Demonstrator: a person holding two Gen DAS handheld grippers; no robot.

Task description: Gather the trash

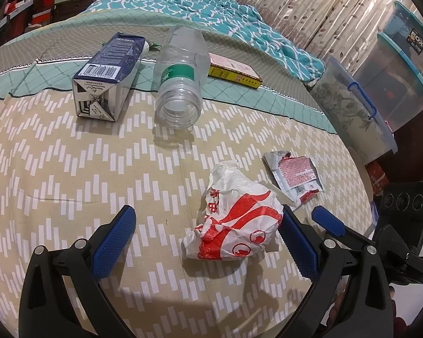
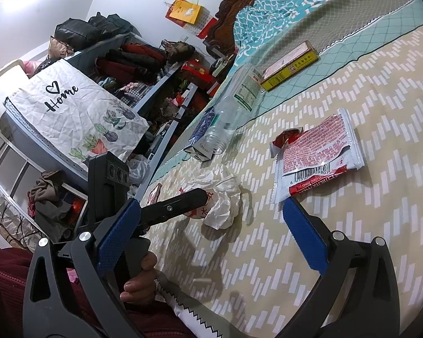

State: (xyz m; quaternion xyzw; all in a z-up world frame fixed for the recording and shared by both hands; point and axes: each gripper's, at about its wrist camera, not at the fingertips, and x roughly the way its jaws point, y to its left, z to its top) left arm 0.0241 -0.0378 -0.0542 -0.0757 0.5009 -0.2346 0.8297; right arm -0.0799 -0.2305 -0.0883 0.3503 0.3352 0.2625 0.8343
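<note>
left gripper (image 1: 208, 232) spread around crumpled wrapper (image 1: 234, 225); right gripper (image 2: 211, 222) spread, snack packet (image 2: 315, 155) barcode legible only here.

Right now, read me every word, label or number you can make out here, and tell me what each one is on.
"Home", under a heart: white cloth draped over the shelf.
"BOX": sticker on the clear storage bin.
"9807", barcode digits: red and white snack wrapper.
Unreadable: the wrapper's upside-down brand line, print on the blue carton, bottle label, yellow box, and red characters on the crumpled bag.
</note>
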